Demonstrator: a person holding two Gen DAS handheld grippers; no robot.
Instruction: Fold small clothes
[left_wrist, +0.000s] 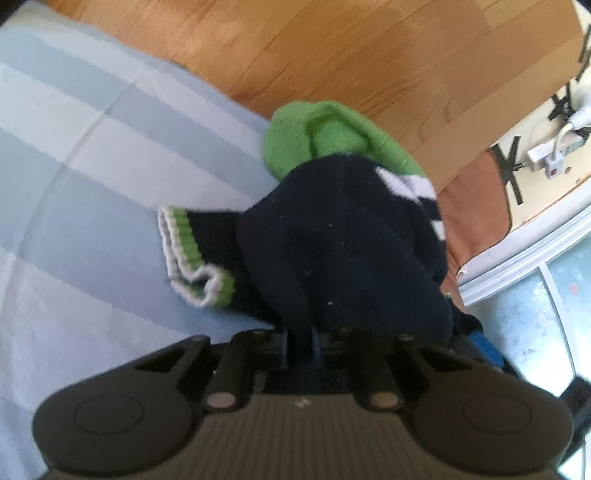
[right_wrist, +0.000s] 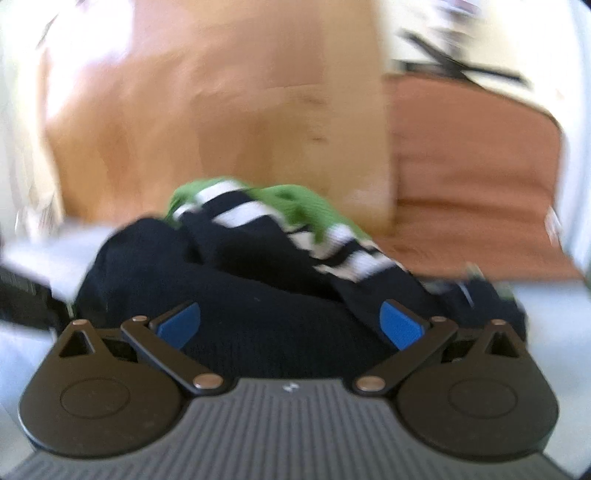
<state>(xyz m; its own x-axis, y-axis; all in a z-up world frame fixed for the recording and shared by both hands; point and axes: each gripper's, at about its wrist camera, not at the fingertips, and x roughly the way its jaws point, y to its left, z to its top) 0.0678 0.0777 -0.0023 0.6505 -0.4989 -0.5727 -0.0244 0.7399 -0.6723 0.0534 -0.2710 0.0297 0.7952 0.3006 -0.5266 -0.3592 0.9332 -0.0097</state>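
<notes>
A small dark navy knit sweater (left_wrist: 332, 251) with a green hood (left_wrist: 332, 136), white stripes and a green-and-white cuff (left_wrist: 192, 254) lies bunched on the pale blue striped sheet (left_wrist: 92, 166). My left gripper (left_wrist: 301, 343) is shut on a fold of its navy fabric, which drapes over the fingers and hides them. In the blurred right wrist view the sweater (right_wrist: 258, 295) fills the space between the blue fingers (right_wrist: 400, 325) of my right gripper (right_wrist: 291, 325), which stands open against the cloth.
The sheet's edge runs close behind the sweater; beyond it is wooden floor (left_wrist: 332, 55). A brown mat (left_wrist: 476, 206), a white baseboard and a power strip with cables (left_wrist: 546, 151) lie to the right.
</notes>
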